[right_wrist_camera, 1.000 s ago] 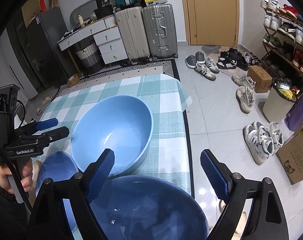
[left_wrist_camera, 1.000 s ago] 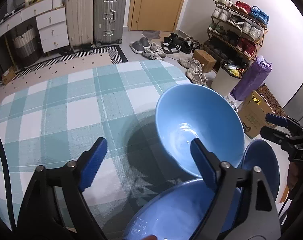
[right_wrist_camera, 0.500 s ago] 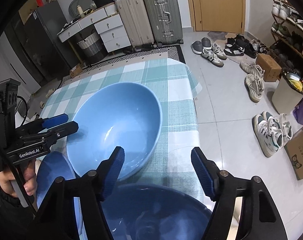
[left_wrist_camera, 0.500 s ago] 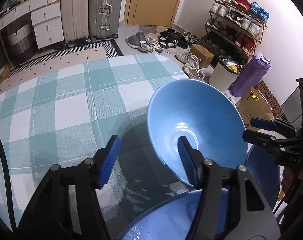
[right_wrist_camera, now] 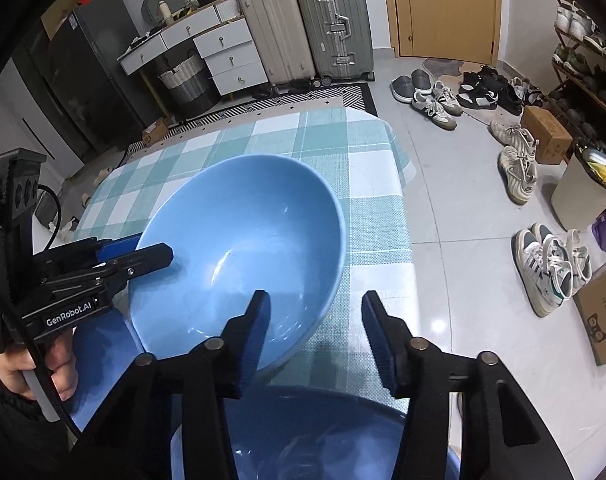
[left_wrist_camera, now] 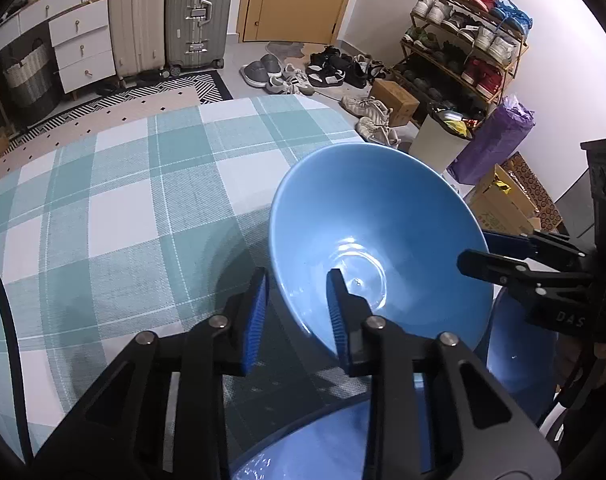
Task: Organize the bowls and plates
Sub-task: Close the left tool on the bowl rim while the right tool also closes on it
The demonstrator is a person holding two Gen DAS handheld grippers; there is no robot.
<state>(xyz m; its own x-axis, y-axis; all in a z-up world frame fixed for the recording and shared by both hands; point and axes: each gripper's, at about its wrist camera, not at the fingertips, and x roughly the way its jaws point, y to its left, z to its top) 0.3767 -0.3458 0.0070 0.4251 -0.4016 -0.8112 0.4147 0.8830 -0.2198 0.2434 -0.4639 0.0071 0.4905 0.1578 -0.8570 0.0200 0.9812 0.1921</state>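
A large light-blue bowl point(left_wrist_camera: 375, 248) point(right_wrist_camera: 239, 248) stands on the checked tablecloth point(left_wrist_camera: 115, 208). My left gripper point(left_wrist_camera: 297, 316) straddles its near left rim, one pad outside and one inside; the jaws are closing, and a thin gap still shows beside the outer pad. The right gripper point(right_wrist_camera: 317, 332) straddles the opposite rim, its jaws closing too but still well apart. Each gripper also shows in the other's view: the left gripper point(right_wrist_camera: 143, 254) and the right gripper point(left_wrist_camera: 483, 256). Close below both cameras sits a darker blue bowl point(right_wrist_camera: 323, 432) point(left_wrist_camera: 323, 444). A blue plate point(left_wrist_camera: 515, 360) point(right_wrist_camera: 99, 360) lies beside the big bowl.
The table's edge point(right_wrist_camera: 403, 216) drops to a tiled floor with scattered shoes point(right_wrist_camera: 551, 268). Suitcases point(right_wrist_camera: 303, 24) and white drawers point(right_wrist_camera: 223, 52) stand at the back, with a shoe rack point(left_wrist_camera: 463, 28), a bin point(left_wrist_camera: 439, 140) and cardboard boxes point(left_wrist_camera: 503, 204) to the right. A hand point(right_wrist_camera: 43, 372) holds the left gripper.
Both grippers have come down and in onto the big bowl's rim. Their jaws have narrowed from wide open to close around the rim on opposite sides.
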